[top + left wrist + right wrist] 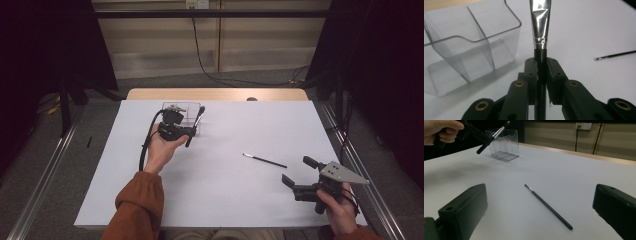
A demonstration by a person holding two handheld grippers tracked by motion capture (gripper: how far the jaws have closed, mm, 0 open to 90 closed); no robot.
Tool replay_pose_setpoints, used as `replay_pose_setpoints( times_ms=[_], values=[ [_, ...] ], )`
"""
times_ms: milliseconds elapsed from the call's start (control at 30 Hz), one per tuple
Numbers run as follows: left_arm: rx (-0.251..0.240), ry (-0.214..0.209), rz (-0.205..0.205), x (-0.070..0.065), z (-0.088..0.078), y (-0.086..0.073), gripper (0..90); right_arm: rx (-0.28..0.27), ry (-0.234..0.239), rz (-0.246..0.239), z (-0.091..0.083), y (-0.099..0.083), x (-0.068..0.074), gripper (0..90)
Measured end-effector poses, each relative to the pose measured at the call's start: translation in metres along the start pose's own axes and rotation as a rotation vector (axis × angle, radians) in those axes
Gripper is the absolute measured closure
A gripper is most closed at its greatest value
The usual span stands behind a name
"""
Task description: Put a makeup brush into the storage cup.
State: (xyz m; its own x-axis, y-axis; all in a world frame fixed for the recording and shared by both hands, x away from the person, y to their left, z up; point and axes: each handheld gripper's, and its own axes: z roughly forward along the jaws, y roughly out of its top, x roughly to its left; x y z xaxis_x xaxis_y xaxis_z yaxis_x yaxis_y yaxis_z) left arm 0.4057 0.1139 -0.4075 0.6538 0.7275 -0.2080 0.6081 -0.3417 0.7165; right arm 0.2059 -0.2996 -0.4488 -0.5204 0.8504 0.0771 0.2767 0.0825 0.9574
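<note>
My left gripper [186,134] is shut on the black handle of a brush [196,125] with a silver ferrule, held tilted just in front of a clear plastic divided box [190,111]. In the left gripper view the jaws [541,66] pinch the handle, the ferrule [540,25] rises past them, and the box [474,47] stands to the left with nothing in it. A thin dark brush [265,160] lies flat on the white sheet. My right gripper [299,171] stands open just right of it; in the right gripper view the thin brush [547,206] lies between and beyond the wide jaws [539,188].
A white sheet [225,200] covers the table, with a wooden edge [215,94] at the far side. A small dark object [251,99] sits on that edge. Dark curtains hang on both sides, and a cable [200,60] trails on the floor behind.
</note>
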Motion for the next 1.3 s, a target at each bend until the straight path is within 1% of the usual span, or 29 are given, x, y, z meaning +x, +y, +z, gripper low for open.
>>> replay_pose_setpoints(
  times_ms=[67,133,167,200,233,267,300,333,400,433,533,567,600,633,733,833,867,900,933,967,1000,1067,1167,1233,1300],
  values=[
    [-0.009,0.004,0.001,-0.001,-0.002,0.0,79.9,0.0,-0.002,0.001,0.0,0.0,0.0,0.0],
    [-0.026,0.002,0.014,-0.001,-0.004,0.0,79.9,-0.003,-0.002,0.005,0.0,0.0,0.0,0.0],
    [-0.037,0.004,0.01,-0.001,-0.005,-0.001,79.9,-0.005,-0.003,0.01,0.0,0.0,0.001,0.0],
    [-0.04,0.002,0.017,-0.001,-0.006,-0.001,79.9,-0.004,-0.002,0.003,0.0,0.001,0.001,0.0],
    [-0.041,0.018,0.001,-0.001,-0.006,-0.001,79.9,-0.003,-0.001,0.002,0.0,0.0,0.001,0.0],
    [-0.042,0.027,0.002,0.0,-0.007,-0.002,79.9,-0.003,-0.001,0.002,0.0,0.0,0.001,0.0],
    [-0.054,0.013,-0.004,0.002,-0.008,-0.002,79.9,-0.002,-0.002,0.003,0.0,0.0,0.001,0.0],
    [-0.062,0.008,-0.002,0.003,-0.009,-0.003,79.9,-0.004,-0.003,0.007,0.0,0.0,0.001,0.0],
    [-0.082,0.016,-0.003,0.005,-0.01,-0.004,79.9,-0.004,-0.003,0.005,0.0,0.0,0.0,0.0],
    [-0.088,0.017,0.008,0.006,-0.011,-0.005,79.9,-0.005,-0.003,0.008,0.0,0.0,0.0,0.0],
    [-0.12,0.011,0.015,0.007,-0.013,-0.007,79.9,-0.001,-0.004,0.005,0.0,0.0,-0.001,0.0],
    [-0.124,0.01,0.026,0.007,-0.014,-0.007,79.9,0.0,-0.003,0.005,0.001,0.0,0.0,0.0],
    [-0.133,0.01,0.018,0.007,-0.014,-0.007,79.9,-0.001,-0.004,0.01,0.001,0.0,0.0,0.0],
    [-0.139,0.01,0.027,0.007,-0.015,-0.007,79.9,-0.001,-0.002,0.006,0.001,0.0,0.0,0.0],
    [-0.163,-0.003,0.028,0.007,-0.017,-0.008,79.9,-0.001,-0.004,0.004,0.0,0.0,0.0,0.0],
    [-0.204,-0.008,0.036,0.007,-0.019,-0.009,79.9,-0.005,-0.005,0.008,0.0,0.001,0.0,0.0],
    [-0.21,-0.005,0.043,0.008,-0.02,-0.009,79.9,-0.004,-0.004,0.008,0.0,0.001,0.0,0.0],
    [-0.216,0.0,0.034,0.007,-0.021,-0.009,79.9,-0.004,-0.004,0.007,0.0,0.001,0.0,0.0],
    [-0.223,-0.003,0.035,0.008,-0.022,-0.009,79.9,-0.004,-0.004,0.007,0.0,0.001,0.0,0.0],
    [-0.23,-0.014,0.027,0.008,-0.022,-0.009,79.8,-0.005,-0.004,0.007,0.0,0.001,0.0,0.0],
    [-0.231,-0.009,0.028,0.008,-0.023,-0.009,79.8,-0.004,-0.005,0.008,0.0,0.001,0.0,0.0],
    [-0.249,-0.001,0.033,0.007,-0.023,-0.01,79.9,-0.005,-0.005,0.01,0.0,0.001,0.0,0.0],
    [-0.275,-0.003,0.043,0.006,-0.024,-0.011,79.8,-0.003,-0.004,0.004,0.0,0.001,-0.001,0.0],
    [-0.295,-0.019,0.045,0.005,-0.025,-0.011,79.8,-0.003,-0.004,0.004,0.0,0.001,0.0,0.0],
    [-0.304,-0.015,0.051,0.004,-0.025,-0.011,79.8,-0.004,-0.003,0.004,0.0,0.001,0.0,0.0]
  ],
)
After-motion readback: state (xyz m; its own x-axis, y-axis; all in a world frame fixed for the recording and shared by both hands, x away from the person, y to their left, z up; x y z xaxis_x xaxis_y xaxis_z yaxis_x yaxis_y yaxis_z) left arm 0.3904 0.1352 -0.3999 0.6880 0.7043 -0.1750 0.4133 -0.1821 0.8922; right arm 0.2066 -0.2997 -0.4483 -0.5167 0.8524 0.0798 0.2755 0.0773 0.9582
